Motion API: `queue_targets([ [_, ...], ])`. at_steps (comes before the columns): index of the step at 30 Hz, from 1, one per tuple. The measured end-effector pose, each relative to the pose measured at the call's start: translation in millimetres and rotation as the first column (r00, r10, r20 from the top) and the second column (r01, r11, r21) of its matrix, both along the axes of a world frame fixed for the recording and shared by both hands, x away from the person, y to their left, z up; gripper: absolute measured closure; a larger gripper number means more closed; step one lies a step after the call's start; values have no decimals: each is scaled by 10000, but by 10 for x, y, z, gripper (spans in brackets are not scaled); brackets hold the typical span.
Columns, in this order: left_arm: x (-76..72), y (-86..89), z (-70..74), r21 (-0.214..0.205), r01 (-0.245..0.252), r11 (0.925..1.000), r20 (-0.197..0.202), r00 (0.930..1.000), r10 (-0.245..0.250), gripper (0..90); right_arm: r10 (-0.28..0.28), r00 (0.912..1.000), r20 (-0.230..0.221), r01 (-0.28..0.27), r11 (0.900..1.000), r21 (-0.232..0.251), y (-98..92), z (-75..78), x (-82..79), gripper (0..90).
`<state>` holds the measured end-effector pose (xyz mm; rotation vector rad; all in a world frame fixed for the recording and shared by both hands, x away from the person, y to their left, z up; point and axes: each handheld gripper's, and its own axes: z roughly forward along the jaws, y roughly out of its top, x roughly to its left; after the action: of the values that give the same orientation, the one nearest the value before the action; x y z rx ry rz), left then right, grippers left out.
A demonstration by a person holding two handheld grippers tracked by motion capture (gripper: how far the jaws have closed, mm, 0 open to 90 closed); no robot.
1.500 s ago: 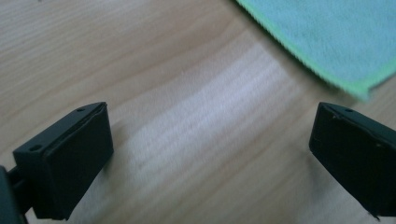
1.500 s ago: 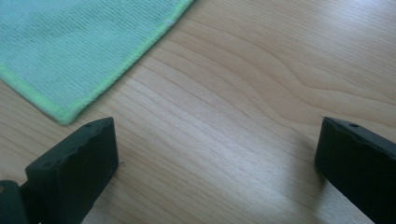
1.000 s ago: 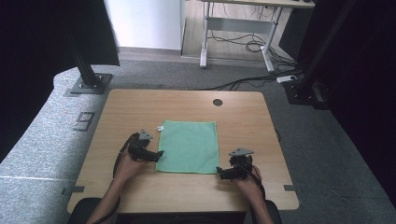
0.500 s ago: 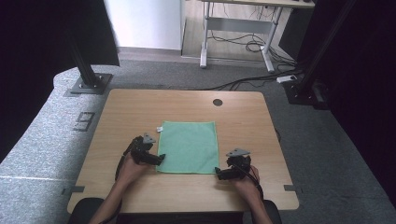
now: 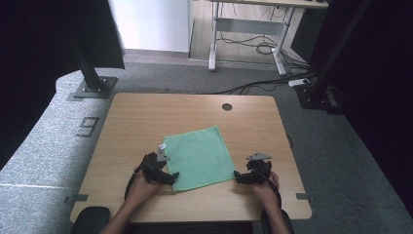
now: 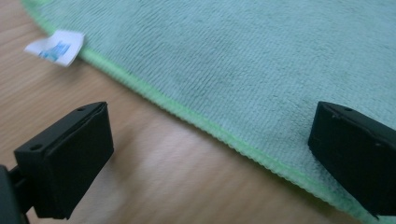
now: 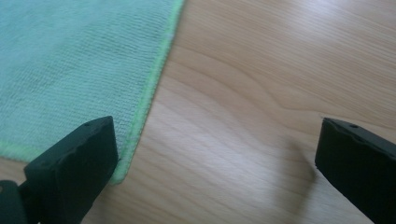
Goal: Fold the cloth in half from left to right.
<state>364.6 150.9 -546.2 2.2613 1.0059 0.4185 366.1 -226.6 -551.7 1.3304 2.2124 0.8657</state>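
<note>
High view overhead, facing forward-down, gripper views low, close, sharing green cloth (image 5: pixel 198 157) edges

We're looking at a mint-green cloth (image 5: pixel 199 157) with a fine ribbed weave and a brighter lime-green stitched edge (image 6: pixel 196 122). At its corner there's a white tag (image 6: pixel 56 46) with blue print on it. The bench (image 5: pixel 146 117) under the cloth is light wood with a wavy grain, plus one dark round hole (image 5: pixel 227 107) beyond the cloth's far edge. Both the left gripper (image 5: pixel 168 176) and right gripper (image 5: pixel 238 177) are matte black, each with a grey plate on top. Floor around the bench is speckled grey carpet (image 5: pixel 44 146).
</note>
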Motion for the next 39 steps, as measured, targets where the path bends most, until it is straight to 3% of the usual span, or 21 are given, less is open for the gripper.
queue_targets([
  [7,-47,-96,-14,-185,296,9994,-53,9995,-297,0,-350,9993,-124,353,9989,319,-147,-19,42,0],
  [15,50,18,60,-411,155,9990,-1,9999,-155,0,-178,9998,28,176,9982,569,-178,-46,42,0],
  [22,270,197,151,-677,-321,9972,1,9995,321,0,-151,9999,76,146,9982,582,-182,-51,40,0],
  [34,626,326,211,-829,-801,9933,104,9966,812,0,-161,9998,74,156,9981,592,-179,-51,39,0],
  [39,806,387,232,-1035,-1165,9878,103,9929,1182,0,-162,9998,70,158,9981,593,-180,-50,40,0],
])
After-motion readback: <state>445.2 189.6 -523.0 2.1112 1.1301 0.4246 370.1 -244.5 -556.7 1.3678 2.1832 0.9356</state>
